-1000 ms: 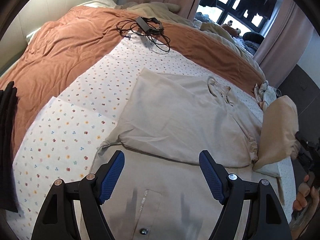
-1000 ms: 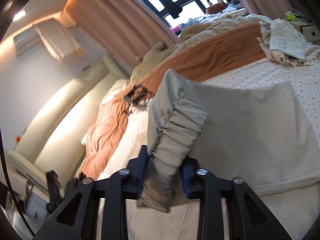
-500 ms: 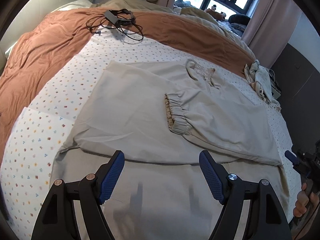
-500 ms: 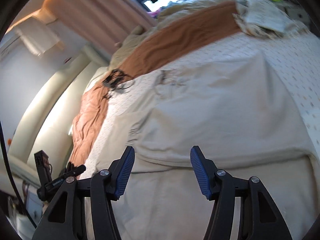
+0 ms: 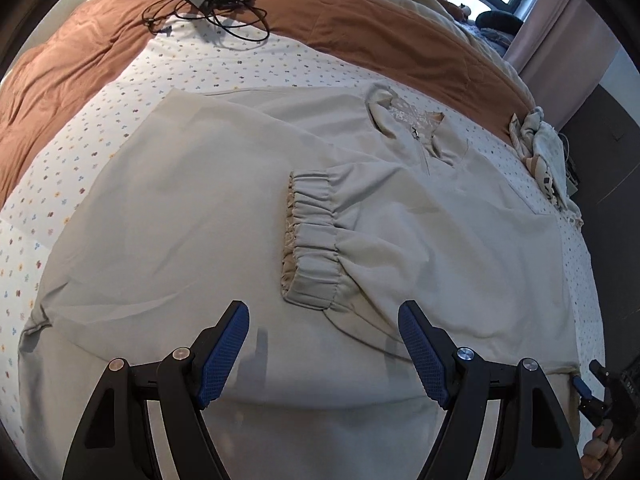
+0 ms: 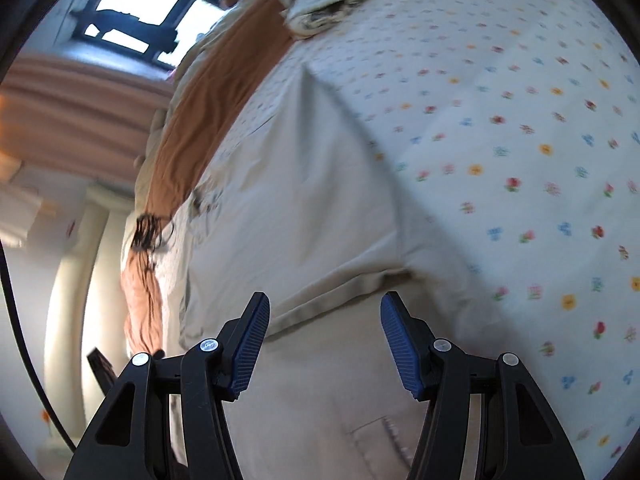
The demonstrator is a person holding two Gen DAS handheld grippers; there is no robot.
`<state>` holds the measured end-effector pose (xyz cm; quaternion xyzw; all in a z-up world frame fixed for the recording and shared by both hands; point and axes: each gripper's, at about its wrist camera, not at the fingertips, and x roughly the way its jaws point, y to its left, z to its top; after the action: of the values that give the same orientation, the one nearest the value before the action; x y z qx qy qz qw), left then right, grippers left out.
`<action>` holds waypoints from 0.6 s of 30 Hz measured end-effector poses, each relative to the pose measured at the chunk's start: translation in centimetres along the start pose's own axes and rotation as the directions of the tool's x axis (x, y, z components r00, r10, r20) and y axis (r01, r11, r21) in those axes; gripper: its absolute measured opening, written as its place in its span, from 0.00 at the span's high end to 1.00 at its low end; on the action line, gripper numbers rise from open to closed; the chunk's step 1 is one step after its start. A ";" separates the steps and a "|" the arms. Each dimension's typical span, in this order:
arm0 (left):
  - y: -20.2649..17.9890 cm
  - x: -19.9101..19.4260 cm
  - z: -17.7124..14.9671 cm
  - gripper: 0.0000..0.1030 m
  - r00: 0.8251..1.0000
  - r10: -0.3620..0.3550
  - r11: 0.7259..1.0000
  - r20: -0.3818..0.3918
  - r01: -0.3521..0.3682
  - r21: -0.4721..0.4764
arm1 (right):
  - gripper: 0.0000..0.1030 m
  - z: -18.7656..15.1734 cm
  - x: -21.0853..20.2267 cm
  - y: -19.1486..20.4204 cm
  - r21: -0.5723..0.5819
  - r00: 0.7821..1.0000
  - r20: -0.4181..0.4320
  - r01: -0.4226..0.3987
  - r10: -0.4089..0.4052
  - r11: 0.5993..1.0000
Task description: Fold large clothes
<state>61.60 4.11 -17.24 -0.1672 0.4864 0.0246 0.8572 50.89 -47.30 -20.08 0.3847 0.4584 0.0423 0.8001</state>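
A large beige jacket [image 5: 208, 216] lies flat on the bed with its collar [image 5: 408, 120] at the far side. One sleeve is folded across the chest and ends in a gathered elastic cuff [image 5: 312, 240]. My left gripper [image 5: 324, 332] hovers open over the jacket's lower half, just short of the cuff, with nothing between its fingers. My right gripper [image 6: 324, 320] is open and empty above the folded sleeve's edge [image 6: 332, 300] at the jacket's right side. In the left wrist view the right gripper [image 5: 592, 392] shows at the lower right corner.
The flower-print sheet [image 6: 520, 160] surrounds the jacket. A brown duvet [image 5: 360, 28] runs along the far side, with a black charger and tangled cables [image 5: 208, 0] on it. A crumpled patterned cloth [image 5: 544, 152] lies at the right edge. A person's fingers [image 5: 596, 448] hold the right gripper.
The right gripper let go of the sleeve cuff, which now lies across the chest. Both grippers came down and back toward the jacket's near part. The right one rolled.
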 end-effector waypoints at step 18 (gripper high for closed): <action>-2.5 5.0 -0.2 0.65 0.995 0.097 0.984 -0.018 -0.093 0.154 | 0.49 1.2 0.6 -1.7 0.178 0.994 0.103 0.010 -0.029 0.984</action>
<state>64.63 1.12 -20.92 -0.0781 0.5051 0.0260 0.8591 51.70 -48.89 -21.25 0.4515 0.4212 -0.0270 0.7861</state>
